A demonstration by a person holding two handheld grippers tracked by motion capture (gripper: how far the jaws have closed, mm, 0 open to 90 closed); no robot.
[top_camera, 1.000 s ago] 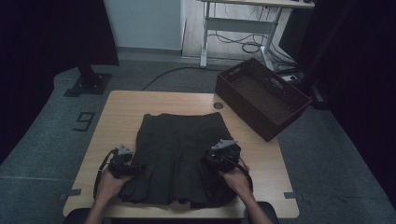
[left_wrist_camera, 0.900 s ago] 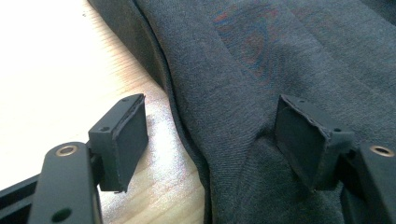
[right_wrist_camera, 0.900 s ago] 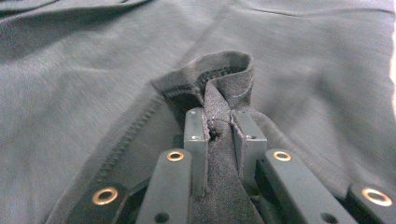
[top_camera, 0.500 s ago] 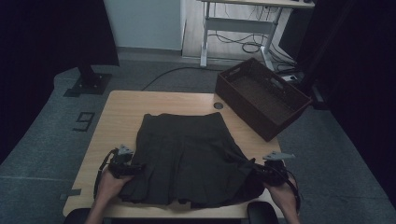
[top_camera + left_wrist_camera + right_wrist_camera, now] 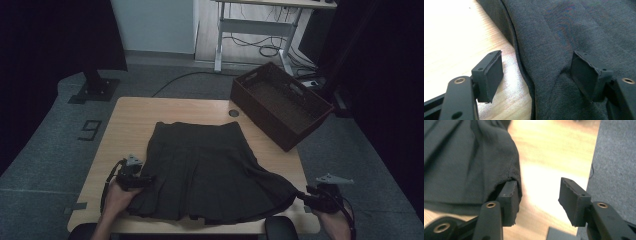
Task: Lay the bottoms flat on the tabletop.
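The dark skirt (image 5: 210, 170) lies spread over the middle of the table (image 5: 150, 112), waistband toward the far edge, hem along the near edge; its near right corner is drawn out to the table's right corner. There the right gripper (image 5: 320, 196) has just been opening, the cloth draped on one jaw, unpinched. The left gripper (image 5: 142, 180) stands open astride the skirt's left edge. Flattening looks nearly done; any folding remains. A brown crate (image 5: 280, 102) at the far right corner stands clear of the work.

The left gripper (image 5: 145, 179) lies low in the left hand (image 5: 117, 195), jaws parted; the right gripper (image 5: 307, 194), in the right hand (image 5: 336, 220), has just been opening, its jaws apart.
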